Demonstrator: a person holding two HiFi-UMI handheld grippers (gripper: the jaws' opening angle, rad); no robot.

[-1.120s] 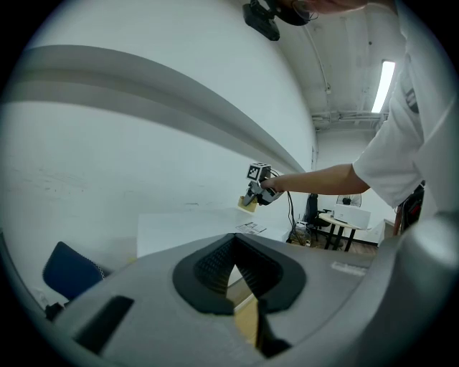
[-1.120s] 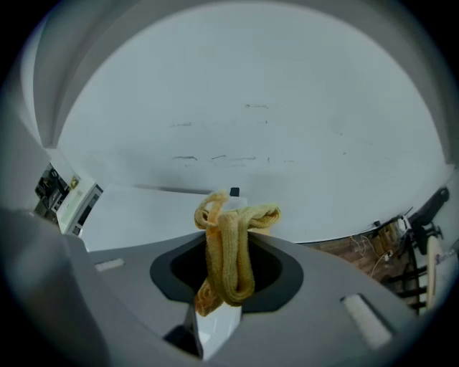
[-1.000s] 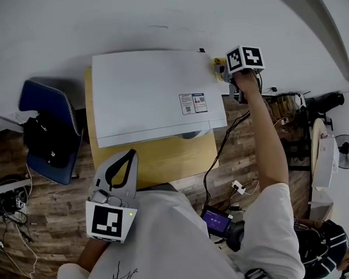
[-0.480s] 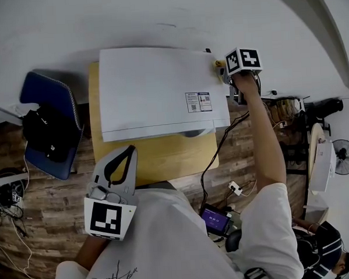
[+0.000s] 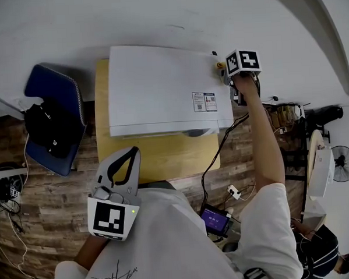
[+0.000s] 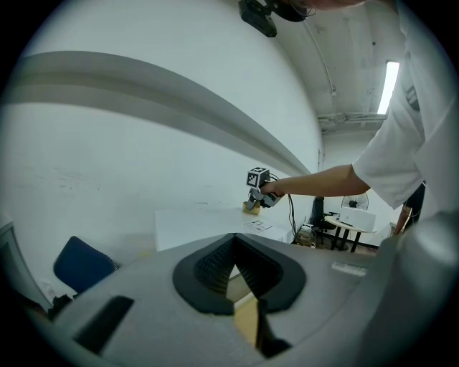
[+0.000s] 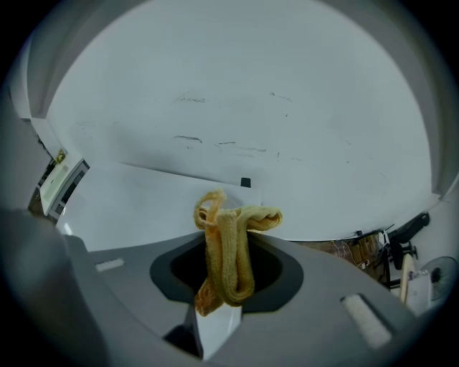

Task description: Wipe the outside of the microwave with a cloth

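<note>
The white microwave [image 5: 160, 90] stands on a wooden table [image 5: 164, 157] against the wall. At the microwave's back right corner, my right gripper [image 5: 224, 73] is shut on a yellow cloth [image 5: 219, 63]. In the right gripper view the folded cloth [image 7: 228, 251] hangs pinched between the jaws, over the microwave's top [image 7: 143, 204]. My left gripper [image 5: 132, 151] is held close to my body above the table's front edge, shut with nothing in it. The left gripper view shows its jaws [image 6: 234, 240] closed together, with the microwave [image 6: 208, 222] and the cloth [image 6: 250, 208] far ahead.
A blue chair [image 5: 51, 125] with a black bag [image 5: 46, 131] stands left of the table. Cables run down the table's right side to a small device with a purple screen [image 5: 215, 220]. A fan [image 5: 346, 163] and clutter stand at the right. The white wall [image 7: 251, 107] is close behind the microwave.
The head view has shifted, so the microwave and table sit further right in the picture. My right gripper stays at the back right corner with the cloth. The left gripper has hardly moved.
</note>
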